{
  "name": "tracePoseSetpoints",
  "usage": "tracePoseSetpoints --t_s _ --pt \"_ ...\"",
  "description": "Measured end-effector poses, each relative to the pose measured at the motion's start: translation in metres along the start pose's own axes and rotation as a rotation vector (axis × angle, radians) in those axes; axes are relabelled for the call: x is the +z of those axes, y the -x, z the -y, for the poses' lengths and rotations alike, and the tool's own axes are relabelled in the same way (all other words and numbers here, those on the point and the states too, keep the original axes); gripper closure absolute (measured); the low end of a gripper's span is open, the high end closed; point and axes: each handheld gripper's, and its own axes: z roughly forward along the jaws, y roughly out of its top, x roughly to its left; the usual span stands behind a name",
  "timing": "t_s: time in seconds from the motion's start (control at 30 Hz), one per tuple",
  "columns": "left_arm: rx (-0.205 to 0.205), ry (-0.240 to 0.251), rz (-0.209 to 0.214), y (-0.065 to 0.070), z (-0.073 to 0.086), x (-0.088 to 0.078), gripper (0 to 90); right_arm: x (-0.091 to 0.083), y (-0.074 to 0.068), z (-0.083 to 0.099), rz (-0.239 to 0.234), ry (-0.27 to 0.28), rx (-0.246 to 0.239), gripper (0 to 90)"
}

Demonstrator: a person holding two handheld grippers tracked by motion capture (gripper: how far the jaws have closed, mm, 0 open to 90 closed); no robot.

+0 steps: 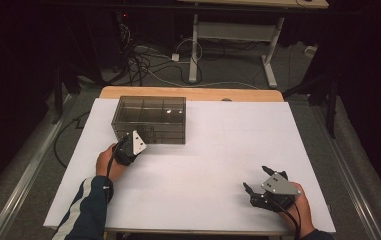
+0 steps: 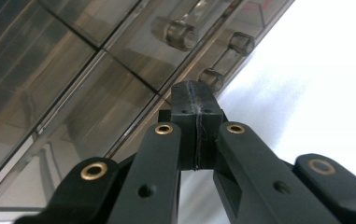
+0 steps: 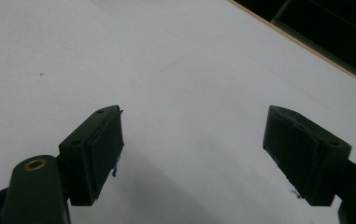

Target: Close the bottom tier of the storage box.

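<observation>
Left gripper view is showing the left gripper point(image 2: 196, 98) with its 2 black jaws pressed flat together, pad against pad, nothing pinched between them. The closed tips are sitting just in front of the smoky clear drawer box point(image 2: 63, 70), close to 1 of its small round knobs point(image 2: 211, 78); whether the tips are touching that knob cannot be told. 2 more knobs point(image 2: 180, 33) are showing farther up the same front.

High view is placing the box point(image 1: 150, 119) on the far-left part of the white table top point(image 1: 218, 150), just inside the far edge of the white sheet and near its left edge. The left gripper point(image 1: 137, 141) is sitting at the box's near-left corner, held by the left hand point(image 1: 107, 162).

Right gripper view is showing the right gripper point(image 3: 194, 149) with its jaws spread wide, holding nothing, and bare white sheet is lying between and ahead of the pads. From above, the right gripper point(image 1: 258, 180) is resting near the near-right corner, well apart from the box, with a broad stretch of open sheet lying between the 2 hands and along the right side.
</observation>
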Motion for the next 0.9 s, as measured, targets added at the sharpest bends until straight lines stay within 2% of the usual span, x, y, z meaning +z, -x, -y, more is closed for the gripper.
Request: tracePoseSetpoints --t_s 0.4,0.67,0.9 --pt "0.003 -0.004 -0.009 -0.002 0.001 -0.001 87.5 0.0 0.0 0.0 0.001 -0.002 -0.001 20.8" --pt "-0.053 0.031 -0.018 -0.01 0.006 -0.013 87.5 0.0 0.0 0.0 0.0 0.0 0.001 20.8" --pt "-0.067 0.059 -0.026 -0.015 0.007 -0.022 87.5 0.0 0.0 0.0 0.0 -0.001 0.001 20.8"
